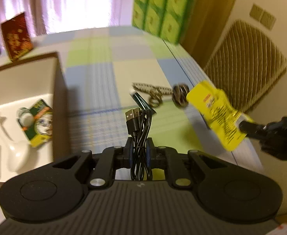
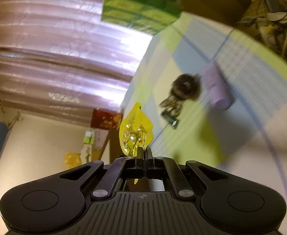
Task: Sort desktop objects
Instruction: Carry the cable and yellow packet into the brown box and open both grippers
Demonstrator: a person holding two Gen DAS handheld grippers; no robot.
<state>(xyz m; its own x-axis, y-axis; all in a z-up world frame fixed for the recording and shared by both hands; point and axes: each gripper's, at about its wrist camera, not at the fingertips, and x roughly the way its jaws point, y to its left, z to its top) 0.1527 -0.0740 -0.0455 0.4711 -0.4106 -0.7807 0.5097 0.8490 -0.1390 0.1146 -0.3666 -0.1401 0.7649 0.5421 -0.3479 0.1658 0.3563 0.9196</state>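
A: Both grippers are loaded. The left gripper (image 1: 139, 148) is clenched on a bundled black USB cable (image 1: 138, 129), held above the checked tablecloth (image 1: 108, 72). The right gripper (image 2: 144, 152) pinches a yellow sachet (image 2: 135, 133) by its edge, lifted clear of the cloth at the right.

B: What is already sorted?

A: The open box (image 1: 58, 90) at the left holds a green-and-yellow carton (image 1: 38, 120), a white rounded object (image 1: 18, 156) and some pale, blurred items that cannot be identified.

B: And what is left?

A: On the cloth, far of the cable, lie a key bunch on a woven strap (image 1: 153, 92), a dark round object (image 1: 180, 95) beside it, and a small dark card (image 1: 137, 98). The right wrist view also shows a lilac cylinder (image 2: 218, 90) just beside the round object. By this count the sorting looks roughly half done, with the two held items not yet placed.

B: Any legible writing?

A: None. The sachet carries a red-and-black printed panel, the carton a picture label, and the green packs (image 1: 161, 9) at the far edge a repeated motif; motion blur leaves all of it unreadable.
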